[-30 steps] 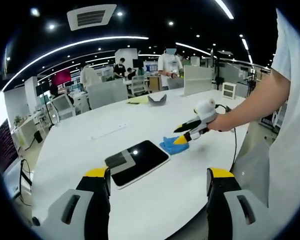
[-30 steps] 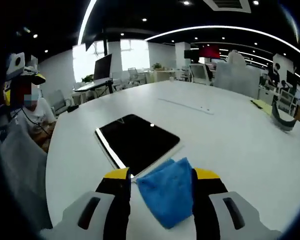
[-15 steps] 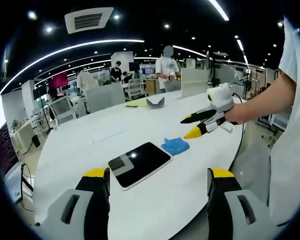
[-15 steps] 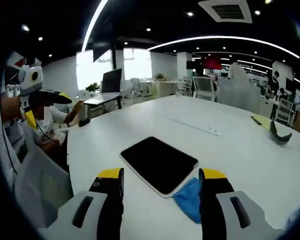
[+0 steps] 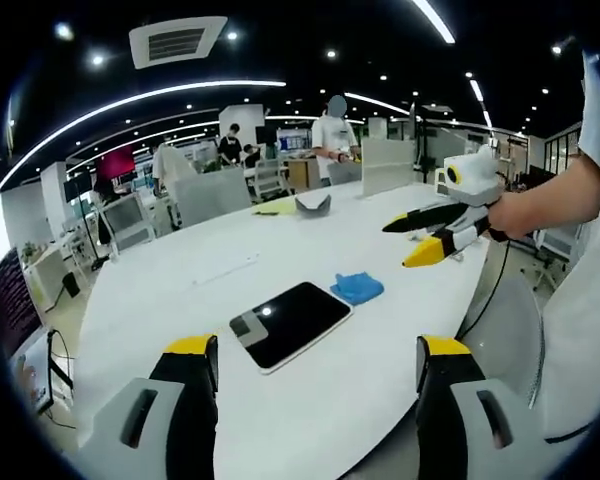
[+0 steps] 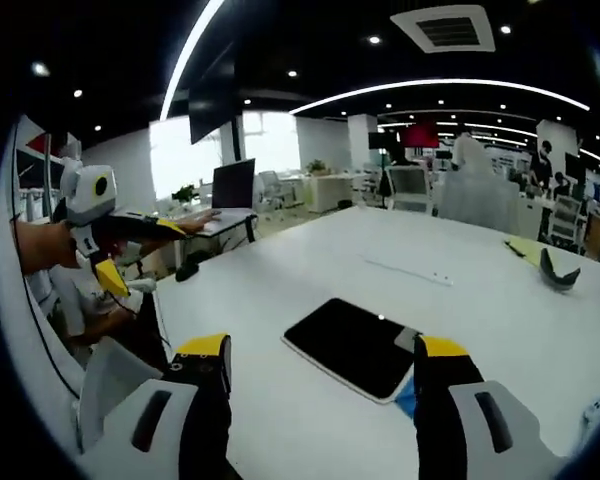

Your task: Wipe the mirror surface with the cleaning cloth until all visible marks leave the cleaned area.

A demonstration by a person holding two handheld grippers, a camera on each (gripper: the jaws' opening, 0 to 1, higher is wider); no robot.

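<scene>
mirror (image 5: 290,323) flat mid-table | cloth (image 5: 358,288) touching its edge | both grippers' jaws apart, empty

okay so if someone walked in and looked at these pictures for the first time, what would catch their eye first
Probably the dark mirror lying flat near the middle of the big white table, with the blue cloth right beside one of its corners. Next, the right gripper, held open in the air off to the side above the table's edge. The left gripper is open too, raised away from the table.
</scene>
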